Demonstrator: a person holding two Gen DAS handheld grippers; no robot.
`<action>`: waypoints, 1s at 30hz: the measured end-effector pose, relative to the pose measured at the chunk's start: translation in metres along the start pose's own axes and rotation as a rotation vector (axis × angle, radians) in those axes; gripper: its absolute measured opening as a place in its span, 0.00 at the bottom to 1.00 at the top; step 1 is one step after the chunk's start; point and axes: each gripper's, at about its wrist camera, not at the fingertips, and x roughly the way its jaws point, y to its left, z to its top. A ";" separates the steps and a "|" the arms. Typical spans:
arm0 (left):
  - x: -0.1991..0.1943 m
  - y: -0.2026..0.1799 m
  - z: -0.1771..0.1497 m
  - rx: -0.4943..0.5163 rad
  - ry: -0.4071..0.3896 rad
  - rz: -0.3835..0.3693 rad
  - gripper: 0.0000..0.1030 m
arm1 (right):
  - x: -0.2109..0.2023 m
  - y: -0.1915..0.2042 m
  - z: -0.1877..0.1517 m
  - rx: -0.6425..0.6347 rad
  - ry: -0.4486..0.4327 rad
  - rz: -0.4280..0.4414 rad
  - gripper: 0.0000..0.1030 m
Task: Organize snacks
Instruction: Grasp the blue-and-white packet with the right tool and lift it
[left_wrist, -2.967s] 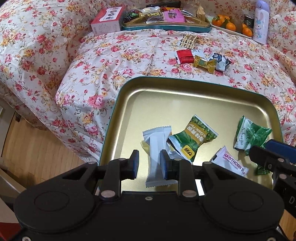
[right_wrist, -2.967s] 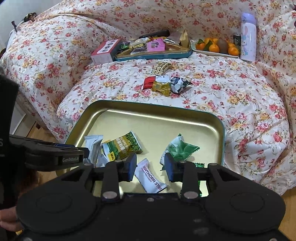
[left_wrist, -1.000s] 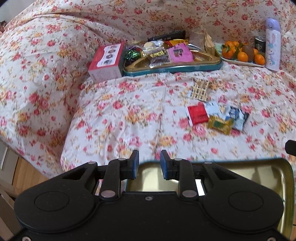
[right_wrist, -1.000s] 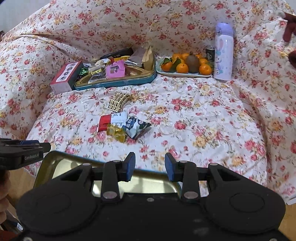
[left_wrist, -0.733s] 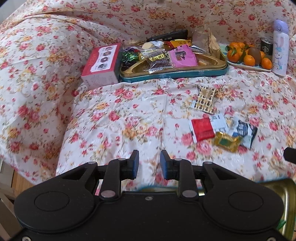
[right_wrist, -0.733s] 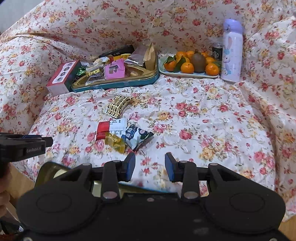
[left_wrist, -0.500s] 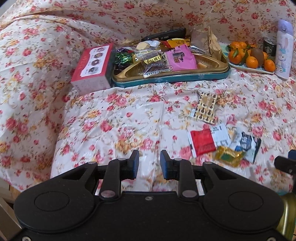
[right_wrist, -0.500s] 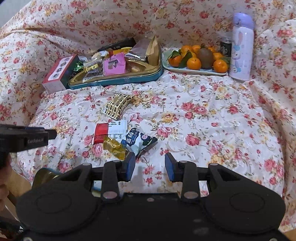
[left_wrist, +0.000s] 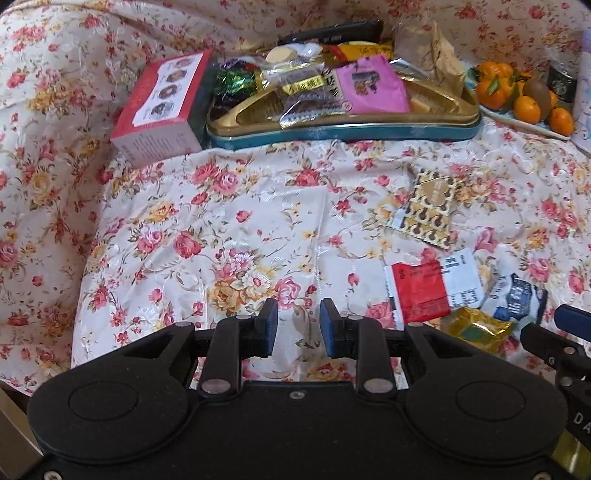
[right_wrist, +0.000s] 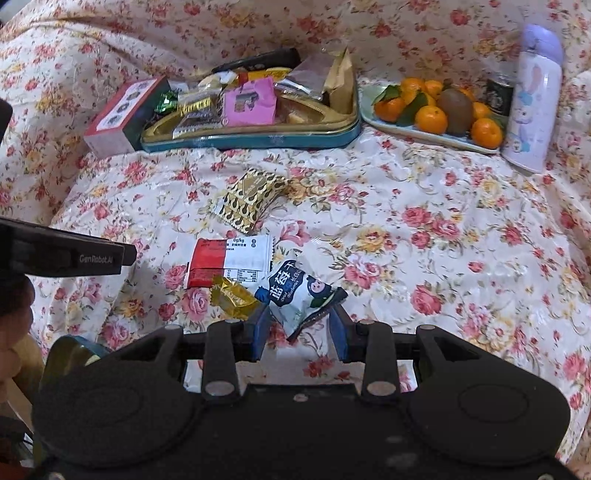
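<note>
A floral cloth (right_wrist: 424, 206) is covering everything. At the far side a gold snack tin (right_wrist: 258, 136) is sitting full of packets, with a red box (right_wrist: 118, 118) touching its left end and a plate of oranges (right_wrist: 432, 114) and a lilac bottle (right_wrist: 533, 99) lying off to its right. Nearer, loose snacks are lying together: a gold-patterned packet (right_wrist: 251, 199), a red-and-white packet (right_wrist: 225, 260), a blue-and-white packet (right_wrist: 301, 295) and a gold candy (right_wrist: 232, 297). The right gripper (right_wrist: 299, 334) is hovering released, its jaws either side of the blue-and-white packet's near corner. The left gripper (left_wrist: 295, 328) is hanging released over bare cloth, left of the pile.
</note>
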 end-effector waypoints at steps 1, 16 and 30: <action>0.002 0.001 0.000 -0.003 0.006 -0.001 0.35 | 0.003 0.001 0.001 -0.007 0.006 -0.001 0.36; 0.014 0.005 -0.002 -0.010 0.040 0.002 0.35 | 0.035 -0.011 0.015 -0.018 -0.003 -0.057 0.38; 0.003 0.009 -0.006 -0.014 0.013 -0.009 0.35 | 0.018 -0.016 0.017 0.131 0.055 0.128 0.38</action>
